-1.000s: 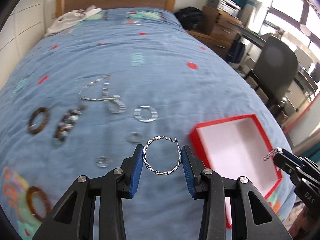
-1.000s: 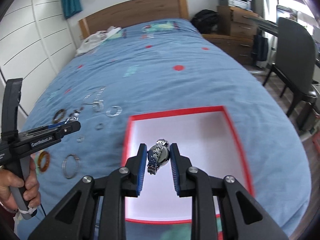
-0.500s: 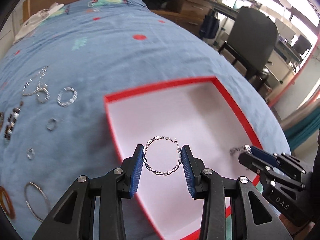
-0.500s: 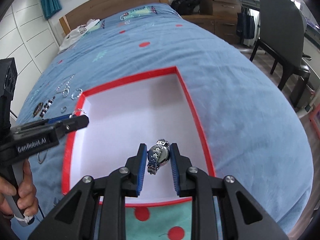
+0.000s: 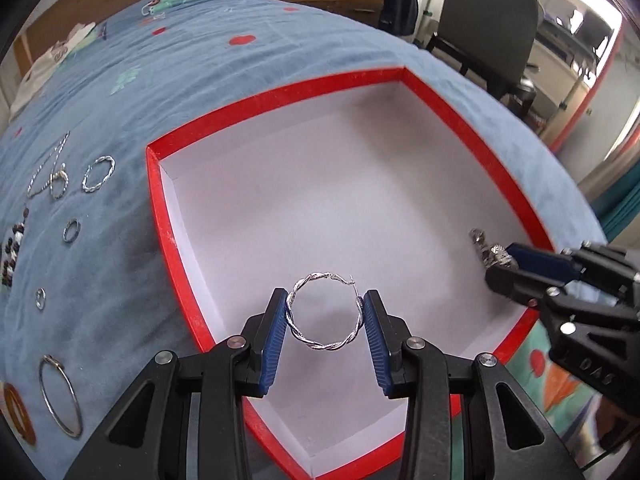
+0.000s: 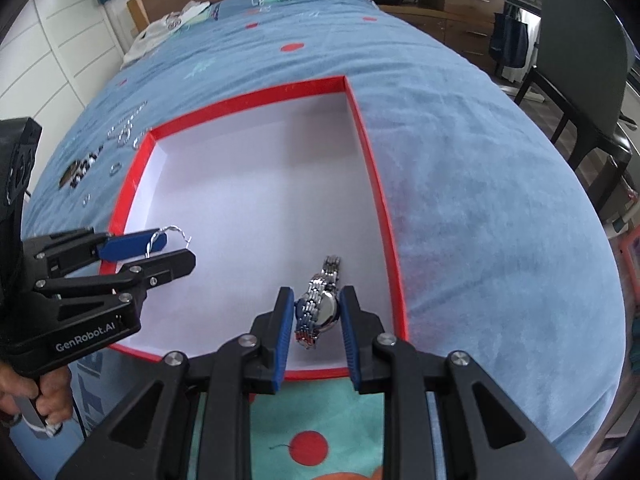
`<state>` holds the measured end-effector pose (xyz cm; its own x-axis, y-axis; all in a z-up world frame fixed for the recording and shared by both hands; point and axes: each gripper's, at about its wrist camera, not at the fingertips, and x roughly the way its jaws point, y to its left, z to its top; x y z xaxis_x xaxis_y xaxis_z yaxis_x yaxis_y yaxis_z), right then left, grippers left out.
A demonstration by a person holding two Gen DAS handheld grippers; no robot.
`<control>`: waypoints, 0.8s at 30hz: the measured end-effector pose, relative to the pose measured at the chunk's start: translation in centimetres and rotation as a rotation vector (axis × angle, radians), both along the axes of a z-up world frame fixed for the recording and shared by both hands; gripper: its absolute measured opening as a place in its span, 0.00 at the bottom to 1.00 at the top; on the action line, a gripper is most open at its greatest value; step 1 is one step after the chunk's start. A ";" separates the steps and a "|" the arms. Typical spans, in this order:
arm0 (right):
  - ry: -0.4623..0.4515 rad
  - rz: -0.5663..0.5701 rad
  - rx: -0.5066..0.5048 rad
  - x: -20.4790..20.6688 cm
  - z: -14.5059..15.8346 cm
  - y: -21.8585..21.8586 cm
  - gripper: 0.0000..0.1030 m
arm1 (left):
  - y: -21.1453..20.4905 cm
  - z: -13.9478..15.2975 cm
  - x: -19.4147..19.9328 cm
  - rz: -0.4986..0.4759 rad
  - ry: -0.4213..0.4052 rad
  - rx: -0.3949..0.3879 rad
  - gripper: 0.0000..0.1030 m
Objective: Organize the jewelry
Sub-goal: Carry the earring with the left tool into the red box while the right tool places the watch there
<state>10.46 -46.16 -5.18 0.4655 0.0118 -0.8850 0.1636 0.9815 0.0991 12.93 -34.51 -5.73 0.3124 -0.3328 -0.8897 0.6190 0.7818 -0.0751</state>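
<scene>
Two grippers are hovering over the red box (image 5: 160, 216), each carrying one piece. Left gripper (image 5: 325, 322) is pinching a twisted silver hoop earring (image 5: 325, 312) across its width, ring face-on to the cam, clasp end pointing fwd-right, low above the box's near-left corner. Right gripper (image 6: 316, 312) is clamping a silver watch (image 6: 320, 304) at the case, bracelet's long axis running fwd, away from the cam, over the near-right part of the white floor. Step, prob: placing both in the box. Next move calls for lowering close to the floor, then opening both jaws. More rings, hoops and bracelets (image 5: 98, 168) are lying on the blue bedspread (image 5: 280, 68), left of the box.
</scene>
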 end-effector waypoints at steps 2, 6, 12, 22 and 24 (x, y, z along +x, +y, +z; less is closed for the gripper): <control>0.040 0.033 -0.011 0.3 -0.3 0.0 0.22 | -0.3 -0.2 -0.2 -0.019 -0.015 0.020 0.38; 0.078 0.068 -0.029 0.7 -0.6 0.1 0.23 | -0.4 -0.4 -0.1 -0.041 -0.020 0.035 0.38; 0.092 0.081 -0.038 0.8 -0.7 0.3 0.23 | -0.7 -0.4 -0.1 -0.051 -0.019 0.039 0.43; 0.087 0.077 -0.035 0.6 0.0 0.1 0.24 | -1.3 -0.2 -0.6 -0.059 -0.050 0.072 0.56; 0.068 0.074 -0.033 0.2 0.4 0.2 0.28 | -1.2 0.1 -0.8 -0.053 -0.062 0.068 0.63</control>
